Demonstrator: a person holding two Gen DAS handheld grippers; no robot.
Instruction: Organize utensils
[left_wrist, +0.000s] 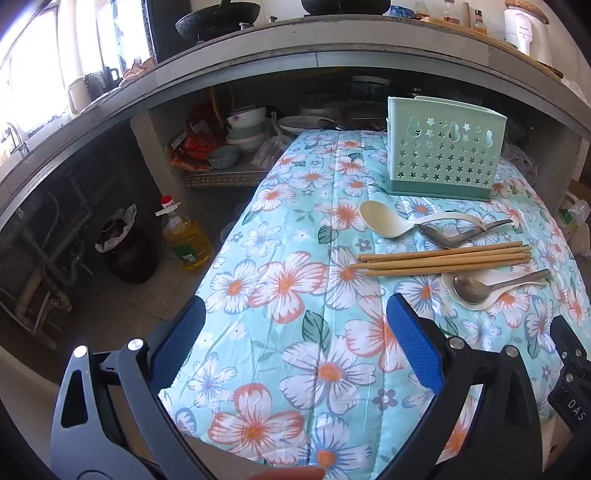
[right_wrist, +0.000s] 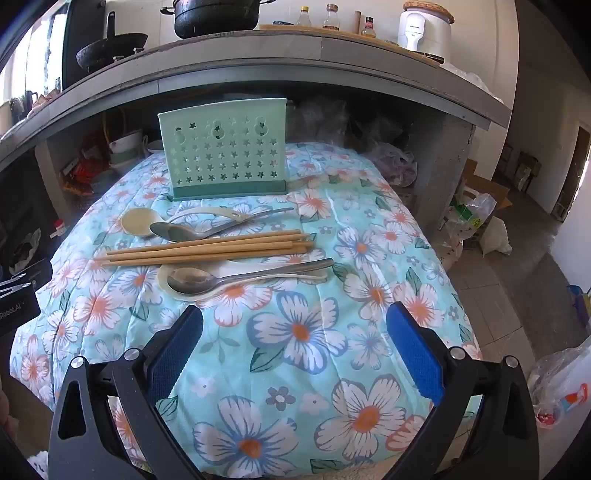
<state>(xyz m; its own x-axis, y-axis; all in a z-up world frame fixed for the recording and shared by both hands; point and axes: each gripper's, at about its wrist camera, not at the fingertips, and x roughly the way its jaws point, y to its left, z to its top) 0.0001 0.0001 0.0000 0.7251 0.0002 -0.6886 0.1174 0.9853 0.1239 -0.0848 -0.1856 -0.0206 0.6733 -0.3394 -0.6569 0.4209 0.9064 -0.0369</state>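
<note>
Well beyond both open claws (right_wrist: 294, 345) lie chopsticks (right_wrist: 207, 246).

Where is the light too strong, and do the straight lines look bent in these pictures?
Left wrist view: the window is blown out white, and the counter edge bows into an arc. Right wrist view: softer light; the same counter edge curves too.

The right hand-held gripper (right_wrist: 294, 345) is held with its blue pads (right_wrist: 415, 347) wide apart above a flower-patterned cloth (right_wrist: 303, 332), nothing between them. Beyond it, a metal spoon (right_wrist: 221, 277) is laid in a white spoon (right_wrist: 173, 286), wooden chopsticks (right_wrist: 207, 247) are bundled alongside, and a green perforated utensil holder (right_wrist: 225, 151) is stood upright behind.
</note>
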